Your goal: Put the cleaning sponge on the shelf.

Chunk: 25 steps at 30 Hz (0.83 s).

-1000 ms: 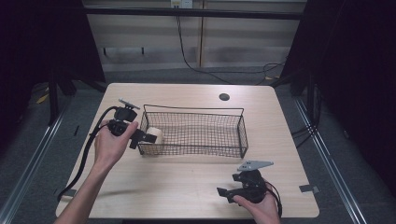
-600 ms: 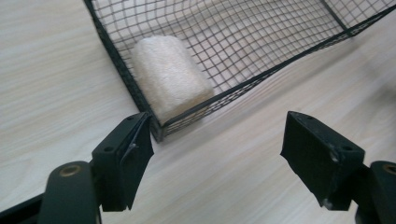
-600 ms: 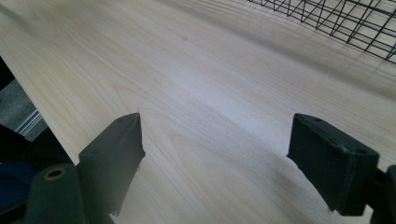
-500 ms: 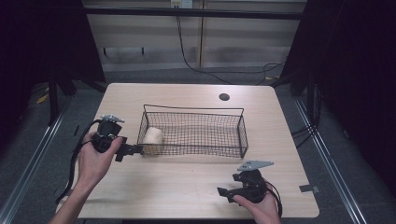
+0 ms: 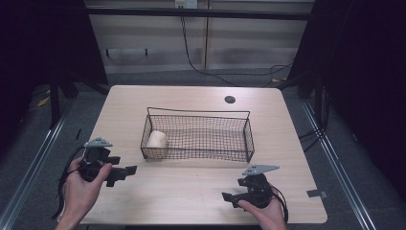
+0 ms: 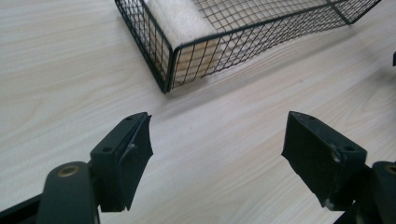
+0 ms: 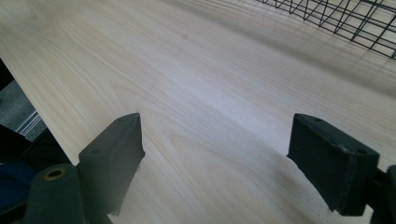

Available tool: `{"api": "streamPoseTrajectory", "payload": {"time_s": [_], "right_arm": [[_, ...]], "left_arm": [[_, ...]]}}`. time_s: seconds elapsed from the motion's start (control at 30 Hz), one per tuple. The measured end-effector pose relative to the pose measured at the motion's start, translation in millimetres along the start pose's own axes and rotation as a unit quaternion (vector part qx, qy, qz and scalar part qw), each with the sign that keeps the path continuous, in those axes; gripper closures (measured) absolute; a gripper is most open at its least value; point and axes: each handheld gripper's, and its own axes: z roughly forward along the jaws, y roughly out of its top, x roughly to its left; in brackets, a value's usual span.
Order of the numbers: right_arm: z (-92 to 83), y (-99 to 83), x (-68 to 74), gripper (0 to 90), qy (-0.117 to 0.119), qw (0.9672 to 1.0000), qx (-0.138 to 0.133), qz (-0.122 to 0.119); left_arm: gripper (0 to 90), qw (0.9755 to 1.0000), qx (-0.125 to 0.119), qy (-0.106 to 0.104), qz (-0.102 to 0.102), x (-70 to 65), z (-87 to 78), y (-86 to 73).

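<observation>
A black wire basket stands in the middle of the wooden table. A cream roll lies in its left end. My left gripper is at the front left of the table, open, with its jaws pointing right toward the basket. In the left gripper view the gripper holds nothing, and the basket corner with the roll lies ahead. My right gripper rests near the front right edge, open and pointing left. In the right gripper view the gripper is over bare wood.
A dark round hole sits in the tabletop behind the basket. The basket's front wall crosses the top right of the right gripper view. Dark floor and metal rails surround the table.
My left gripper has drawn back from the basket's left end toward the front left of the table. The roll stayed in the basket. The right gripper has not moved.
</observation>
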Motion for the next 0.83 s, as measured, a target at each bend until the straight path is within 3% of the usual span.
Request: {"api": "streamPoseTrajectory", "payload": {"time_s": [0.17,0.23,0.37,0.43,0.5,0.67,0.83], "right_arm": [[-0.5,-0.5,-0.3,17.4,-0.001,1.0,-0.005,0.003],[-0.2,-0.4,0.0,17.5,-0.003,1.0,-0.004,0.003],[-0.4,-0.8,0.9,17.9,-0.006,1.0,-0.005,0.004],[-0.1,-0.8,0.9,17.9,-0.007,1.0,-0.007,0.002],[0.3,-1.3,1.5,18.1,-0.009,0.9999,-0.005,0.003],[1.1,-1.3,0.4,18.4,-0.015,0.9999,-0.007,0.002],[5.6,-2.8,-1.5,18.9,-0.028,0.9996,-0.008,0.003]], "left_arm": [[23.2,0.9998,-0.005,-0.006,-0.015,5.0,-0.3,-22.0],[23.2,0.9993,-0.01,-0.022,-0.03,7.5,1.0,-32.2],[23.1,0.9996,-0.012,0.0,-0.027,7.7,2.1,-40.8],[23.2,0.9995,-0.016,-0.005,-0.028,7.8,3.2,-46.2],[23.1,0.999,-0.017,-0.024,-0.034,8.2,7.1,-53.7],[23.1,0.9994,-0.019,-0.024,-0.017,3.8,15.0,-60.1],[22.1,0.9991,-0.002,-0.043,-0.008,1.4,23.0,-65.7]]}}
